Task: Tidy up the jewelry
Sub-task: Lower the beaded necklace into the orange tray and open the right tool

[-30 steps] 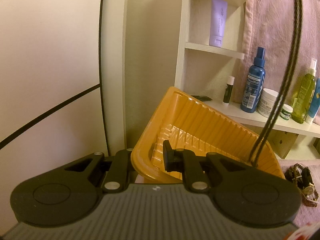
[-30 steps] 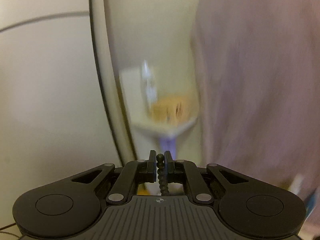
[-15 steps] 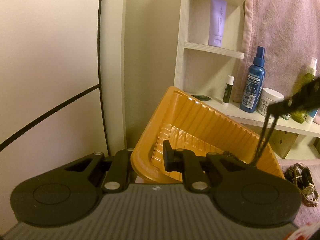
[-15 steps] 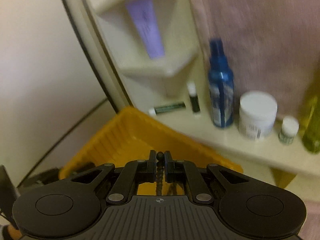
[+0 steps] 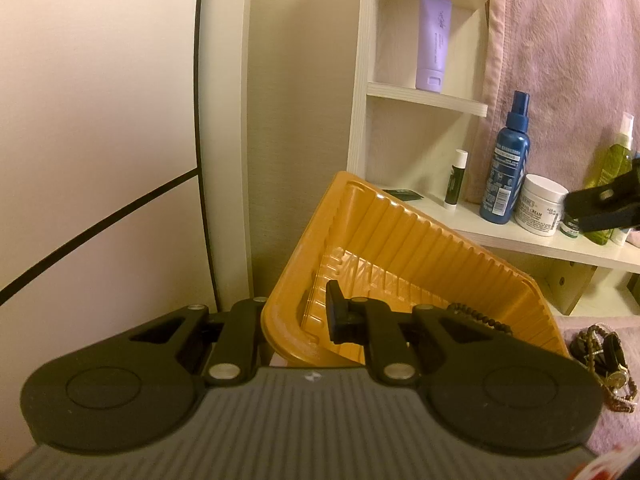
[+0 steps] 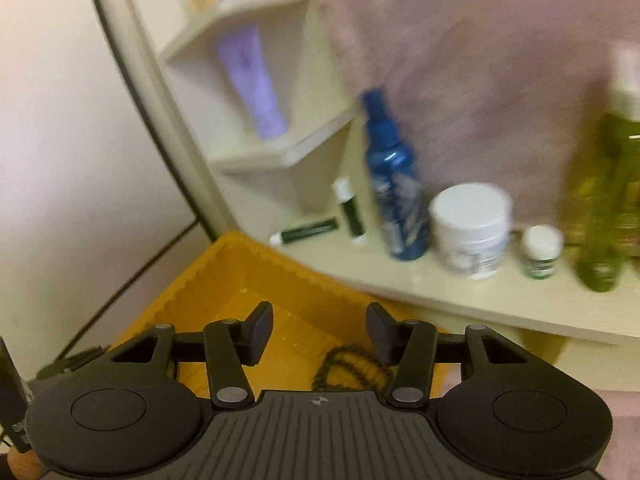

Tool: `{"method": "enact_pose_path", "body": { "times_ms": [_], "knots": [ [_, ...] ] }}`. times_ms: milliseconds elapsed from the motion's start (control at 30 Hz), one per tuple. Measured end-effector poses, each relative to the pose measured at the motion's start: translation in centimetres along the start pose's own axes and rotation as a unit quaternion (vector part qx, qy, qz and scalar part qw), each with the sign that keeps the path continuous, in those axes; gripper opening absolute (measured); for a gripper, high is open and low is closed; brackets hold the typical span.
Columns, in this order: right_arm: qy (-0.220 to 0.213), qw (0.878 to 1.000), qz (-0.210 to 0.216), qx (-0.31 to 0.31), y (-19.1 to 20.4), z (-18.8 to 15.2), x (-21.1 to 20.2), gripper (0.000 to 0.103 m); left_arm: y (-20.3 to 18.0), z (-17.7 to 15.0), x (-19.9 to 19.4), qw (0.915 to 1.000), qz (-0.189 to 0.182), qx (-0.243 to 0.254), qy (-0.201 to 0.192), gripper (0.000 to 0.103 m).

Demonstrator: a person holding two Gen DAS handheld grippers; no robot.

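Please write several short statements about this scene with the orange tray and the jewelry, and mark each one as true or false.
1. The left gripper is clamped on the rim of the orange tray. True.
2. The right gripper grips the dark bead necklace. False: its jaws are opening, with nothing pressed between the pads; the necklace lies in the tray below them.
3. The tray lies flat. False: it is tilted, with its far side raised.
4. More jewelry lies outside the tray on the pink cloth. True.
5. The purple tube stands on the same shelf as the blue spray bottle. False: the tube is on a higher shelf.
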State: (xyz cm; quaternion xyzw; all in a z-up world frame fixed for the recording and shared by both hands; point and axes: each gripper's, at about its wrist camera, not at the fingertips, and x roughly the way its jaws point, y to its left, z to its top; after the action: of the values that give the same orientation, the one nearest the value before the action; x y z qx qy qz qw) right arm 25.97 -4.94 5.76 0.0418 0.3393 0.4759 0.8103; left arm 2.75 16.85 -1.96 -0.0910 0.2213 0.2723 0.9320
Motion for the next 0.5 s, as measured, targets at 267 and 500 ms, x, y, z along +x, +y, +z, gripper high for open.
{"method": "enact_pose_path", "body": {
  "times_ms": [267, 500],
  "knots": [
    [-0.06, 0.992, -0.095, 0.054, -5.2, -3.1, -8.3, 0.052, -0.1, 0.1, 0.1, 1.0, 0.0, 0.003, 0.001, 0.014],
    [-0.036, 0.982, -0.17, 0.068, -7.5, -9.1, -11.5, 0.052, -0.4, 0.2, 0.2, 0.9999, 0.006, 0.012, 0.004, 0.014]
  ]
}}
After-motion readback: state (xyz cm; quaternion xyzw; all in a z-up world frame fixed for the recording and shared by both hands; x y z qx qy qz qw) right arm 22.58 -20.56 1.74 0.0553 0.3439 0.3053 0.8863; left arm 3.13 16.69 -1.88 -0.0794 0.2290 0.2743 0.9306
